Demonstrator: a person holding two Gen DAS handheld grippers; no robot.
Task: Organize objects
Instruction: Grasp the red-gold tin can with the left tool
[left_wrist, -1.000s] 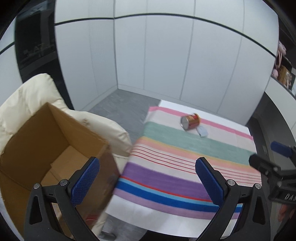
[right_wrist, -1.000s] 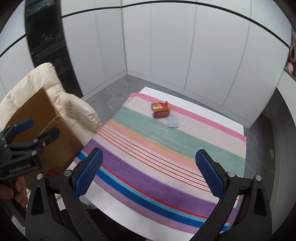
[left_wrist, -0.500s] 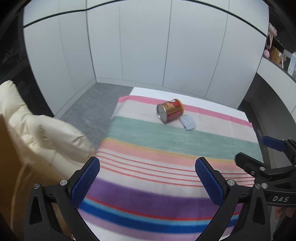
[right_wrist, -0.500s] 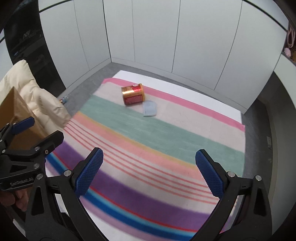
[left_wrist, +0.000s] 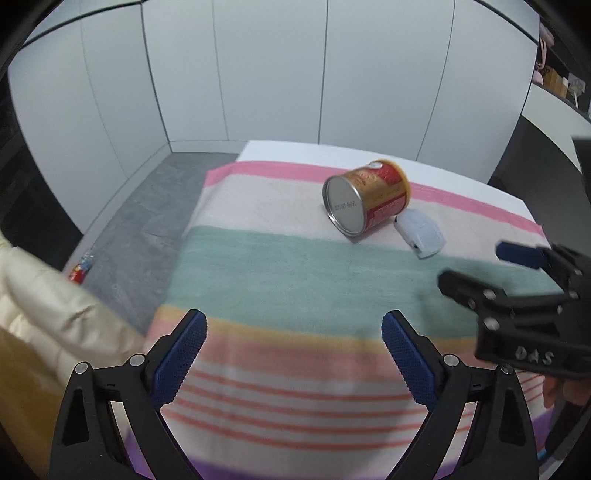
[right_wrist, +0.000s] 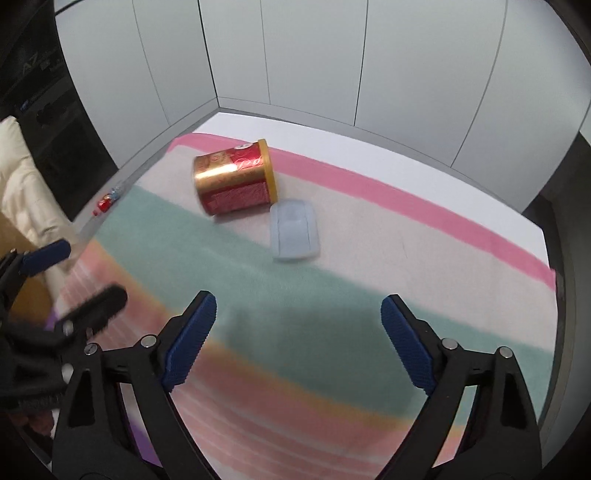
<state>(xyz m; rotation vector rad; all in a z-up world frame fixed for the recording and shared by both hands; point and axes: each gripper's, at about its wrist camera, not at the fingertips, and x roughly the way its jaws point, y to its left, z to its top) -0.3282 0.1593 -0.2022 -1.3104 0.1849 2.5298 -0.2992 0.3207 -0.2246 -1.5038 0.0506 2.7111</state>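
Observation:
A red and gold can (left_wrist: 367, 195) lies on its side on the striped blanket (left_wrist: 280, 273), far end of the table; it also shows in the right wrist view (right_wrist: 234, 181). A pale blue flat case (left_wrist: 421, 232) lies next to it, also seen from the right wrist (right_wrist: 293, 230). My left gripper (left_wrist: 293, 347) is open and empty above the blanket, short of both. My right gripper (right_wrist: 299, 334) is open and empty, also short of them. Each gripper shows in the other's view: the right one (left_wrist: 513, 291), the left one (right_wrist: 62, 284).
A cream padded chair (left_wrist: 48, 317) stands at the left with a brown cardboard box (right_wrist: 22, 266) on it. A small red wrapper (left_wrist: 79, 271) lies on the grey floor. White cabinet walls (left_wrist: 295, 74) stand behind the table.
Both grippers have moved forward over the blanket toward the can and the case, which now look larger. The box has slid mostly out of view at the left.

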